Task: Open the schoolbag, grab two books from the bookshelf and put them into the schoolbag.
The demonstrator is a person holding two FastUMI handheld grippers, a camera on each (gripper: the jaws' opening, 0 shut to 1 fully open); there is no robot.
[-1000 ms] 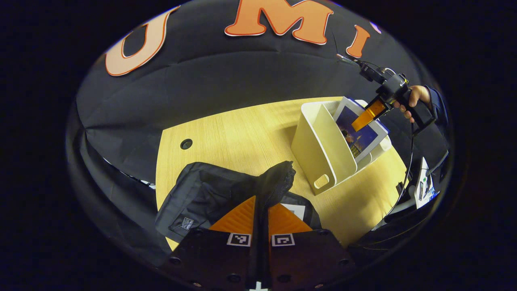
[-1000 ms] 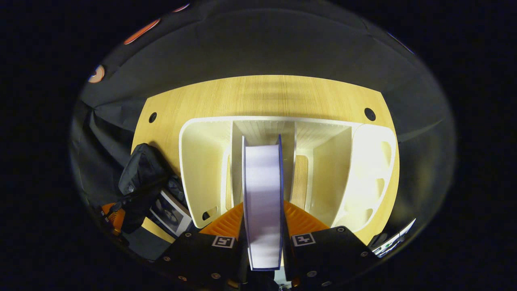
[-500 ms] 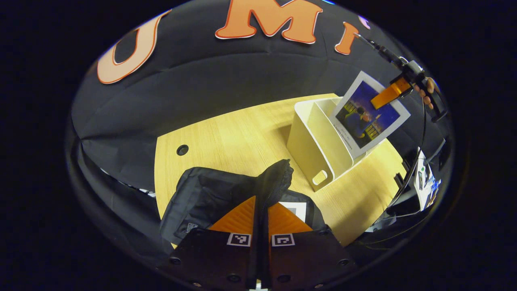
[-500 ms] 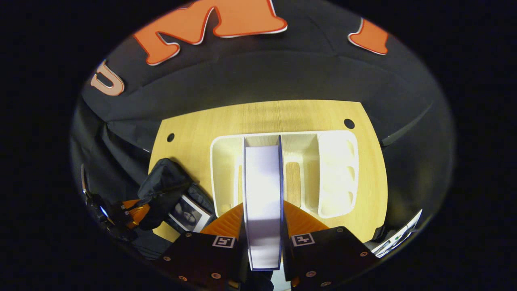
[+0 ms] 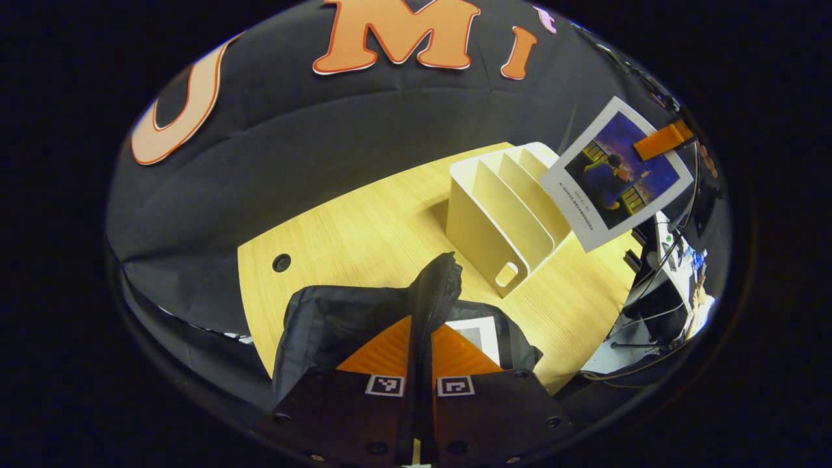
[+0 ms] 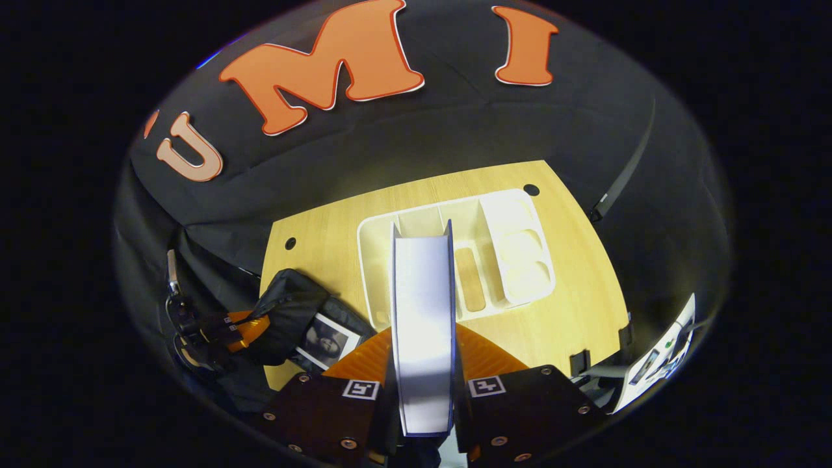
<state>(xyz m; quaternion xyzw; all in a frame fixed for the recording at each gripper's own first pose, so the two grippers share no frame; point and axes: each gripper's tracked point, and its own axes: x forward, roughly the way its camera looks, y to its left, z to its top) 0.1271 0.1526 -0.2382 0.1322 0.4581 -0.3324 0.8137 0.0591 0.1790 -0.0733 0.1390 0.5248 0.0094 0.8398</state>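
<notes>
While your right gripper (image 6: 422, 364) clamps a book (image 6: 422, 325) with a blue, white-bordered cover in the air above the cream bookshelf (image 5: 500, 214), your left gripper (image 5: 421, 354) is clenched on the raised flap of the black schoolbag (image 5: 338, 318), which lies open on the wooden table (image 5: 364, 227) with another book (image 5: 478, 331) inside
</notes>
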